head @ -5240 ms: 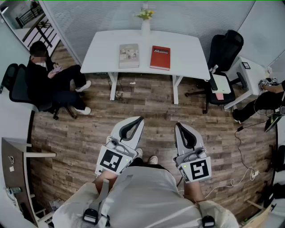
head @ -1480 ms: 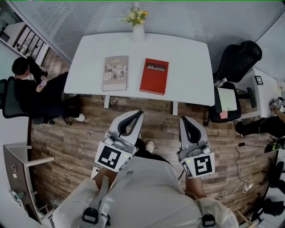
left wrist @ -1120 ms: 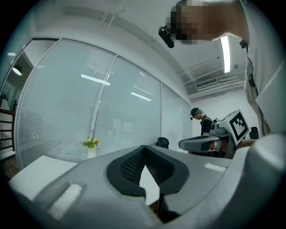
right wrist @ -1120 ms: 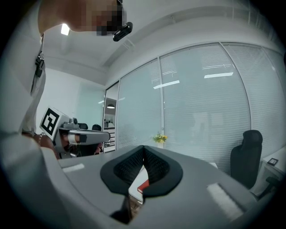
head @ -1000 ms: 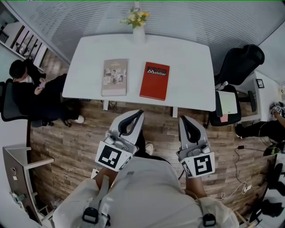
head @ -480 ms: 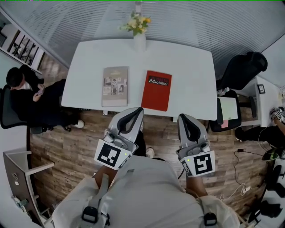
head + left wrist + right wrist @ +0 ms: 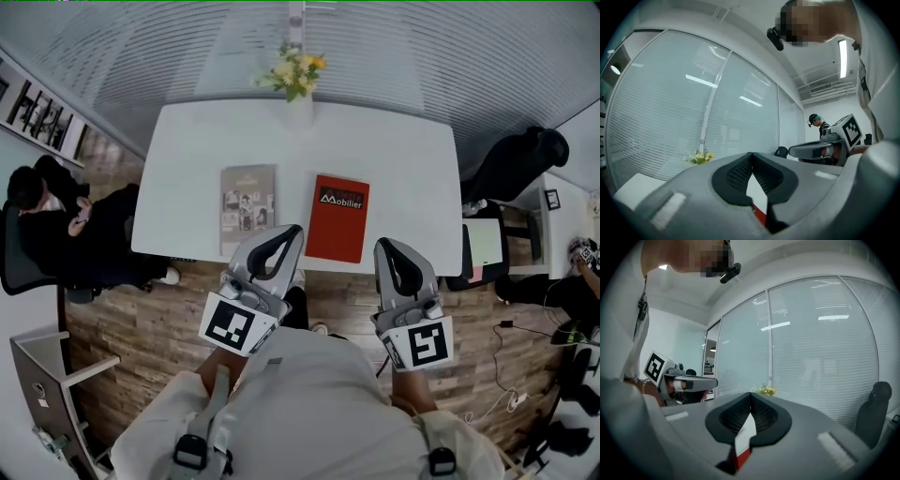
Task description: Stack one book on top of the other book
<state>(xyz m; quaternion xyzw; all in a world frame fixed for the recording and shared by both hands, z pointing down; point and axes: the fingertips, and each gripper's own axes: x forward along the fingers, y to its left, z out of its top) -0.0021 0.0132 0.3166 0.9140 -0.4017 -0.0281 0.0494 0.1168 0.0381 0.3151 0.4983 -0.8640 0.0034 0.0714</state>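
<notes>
1. Now that you've walked right up, both tools sit at the front edge of the white table (image 7: 412,169) in the head view. The left gripper (image 7: 290,234) has its tip over that edge, between the grey book (image 7: 247,199) and the red book (image 7: 337,217). The right gripper (image 7: 385,247) pokes at the edge just right of the red one. A moment ago a wide strip of wood floor (image 7: 122,309) lay between them and the table.
2. Both sets of jaws are pressed together with nothing in them. Each gripper view only gives a sliver of white tabletop and red cover through the gap behind the tips.
3. Next out, the books themselves. They lie flat and side by side, near each other but not touching, both close to your edge. Neither sits on the other, so the stack isn't started.
4. What the approach means: I'd say the books are about within reach, so the walking part is basically done. Before any pickup you'll need to spread a pair of jaws, since shut ones can't take a cover edge.
5. Further back, the vase of flowers (image 7: 298,80) stands at the far edge, well apart from both books. It shouldn't get in your way.
</notes>
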